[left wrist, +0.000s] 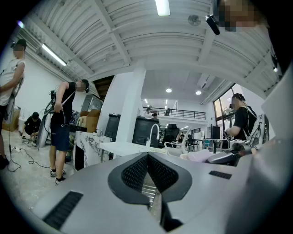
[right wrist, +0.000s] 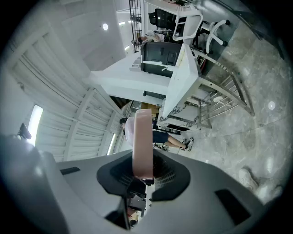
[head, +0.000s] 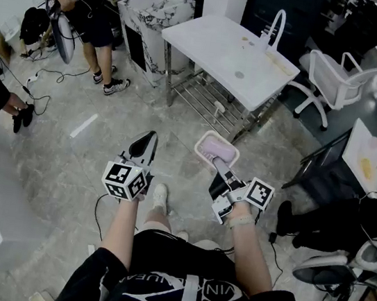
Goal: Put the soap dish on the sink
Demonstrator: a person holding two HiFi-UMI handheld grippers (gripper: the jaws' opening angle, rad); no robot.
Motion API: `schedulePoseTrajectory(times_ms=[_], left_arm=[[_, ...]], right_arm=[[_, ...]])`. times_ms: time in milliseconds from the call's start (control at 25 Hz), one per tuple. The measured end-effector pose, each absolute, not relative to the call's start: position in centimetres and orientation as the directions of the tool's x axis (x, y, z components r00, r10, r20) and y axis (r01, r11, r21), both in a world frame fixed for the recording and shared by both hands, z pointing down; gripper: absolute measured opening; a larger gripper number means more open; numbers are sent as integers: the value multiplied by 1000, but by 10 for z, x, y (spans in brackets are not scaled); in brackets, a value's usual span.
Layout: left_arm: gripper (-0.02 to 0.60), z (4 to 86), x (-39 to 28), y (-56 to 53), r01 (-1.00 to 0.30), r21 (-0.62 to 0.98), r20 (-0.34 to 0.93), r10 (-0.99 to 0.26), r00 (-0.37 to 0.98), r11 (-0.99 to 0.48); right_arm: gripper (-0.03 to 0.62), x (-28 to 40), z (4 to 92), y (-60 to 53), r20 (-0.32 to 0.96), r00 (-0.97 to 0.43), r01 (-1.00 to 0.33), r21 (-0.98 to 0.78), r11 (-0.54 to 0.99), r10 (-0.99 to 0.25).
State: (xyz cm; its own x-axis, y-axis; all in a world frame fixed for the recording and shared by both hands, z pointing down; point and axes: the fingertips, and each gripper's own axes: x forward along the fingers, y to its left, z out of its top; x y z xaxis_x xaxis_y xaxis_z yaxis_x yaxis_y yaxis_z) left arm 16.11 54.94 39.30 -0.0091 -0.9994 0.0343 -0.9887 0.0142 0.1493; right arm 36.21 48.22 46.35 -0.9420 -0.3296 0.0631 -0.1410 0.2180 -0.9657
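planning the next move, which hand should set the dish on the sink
Right: the right gripper grips the dish, and the sink lies ahead. The left gripper is shut and empty.

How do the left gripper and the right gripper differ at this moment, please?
The right gripper is shut on the rim of a pink soap dish; the left gripper holds nothing, its jaws together. The right gripper is rolled sideways, so its view shows the room tipped over; the left gripper sits upright, with the room level in its view. Both point toward the sink.
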Motion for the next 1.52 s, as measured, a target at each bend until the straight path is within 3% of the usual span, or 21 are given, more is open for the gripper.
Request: schedulePoseTrajectory(times_ms=[720,1520], left_arm=[[15,418,85,463,-988,145,66,-997,-41,50],[15,410,-15,336,-985,171,108,-993,46,-27]], right_arm=[[84,287,478,386,56,-933,-148,-960,239,-355],[84,184,458,275,37,-915,-142,-962,234,-403]])
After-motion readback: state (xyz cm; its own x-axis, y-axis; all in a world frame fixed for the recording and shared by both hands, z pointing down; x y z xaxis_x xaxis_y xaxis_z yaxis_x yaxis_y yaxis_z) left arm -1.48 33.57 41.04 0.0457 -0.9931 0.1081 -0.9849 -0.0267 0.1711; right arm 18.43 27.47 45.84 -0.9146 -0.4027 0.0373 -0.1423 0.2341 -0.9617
